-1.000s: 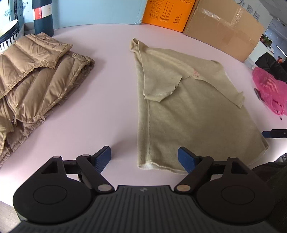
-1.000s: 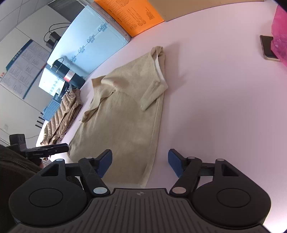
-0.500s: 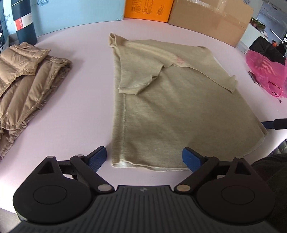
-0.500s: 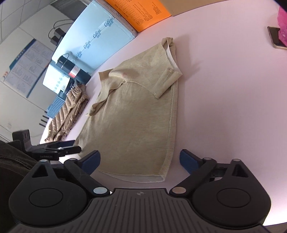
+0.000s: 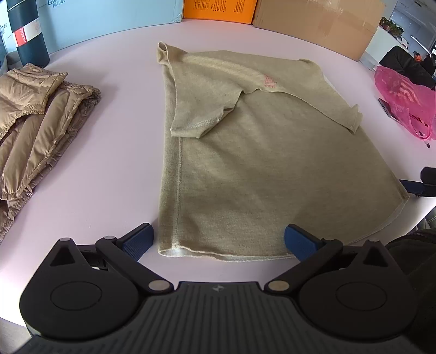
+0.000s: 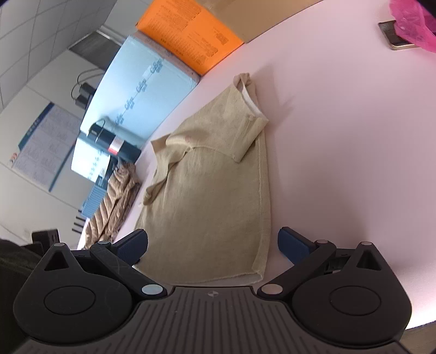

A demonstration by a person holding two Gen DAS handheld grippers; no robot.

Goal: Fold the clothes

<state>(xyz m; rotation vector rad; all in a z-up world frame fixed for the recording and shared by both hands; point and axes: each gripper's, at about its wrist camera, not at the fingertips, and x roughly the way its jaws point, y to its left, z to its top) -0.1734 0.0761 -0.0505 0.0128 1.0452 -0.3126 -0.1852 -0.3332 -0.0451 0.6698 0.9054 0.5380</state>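
The left wrist view is taken from low over the near edge of the bench (image 5: pixel 114 152), looking forward across the shirt (image 5: pixel 245 168) toward the boxes (image 5: pixel 313 21) at the far side. The right wrist view is rolled sideways and set close over the shirt's (image 6: pixel 207 201) near right corner, aimed along its right edge. The shirt, the jacket (image 5: pixel 35 119) (image 6: pixel 114 201), the orange box and the pink bag (image 5: pixel 403 100) are shared by both views.

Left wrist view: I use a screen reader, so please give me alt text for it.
An olive-beige T-shirt lies flat on a pale pink table, sleeves folded in, its hem between the fingers of the open left gripper. A folded tan puffer jacket lies at left.
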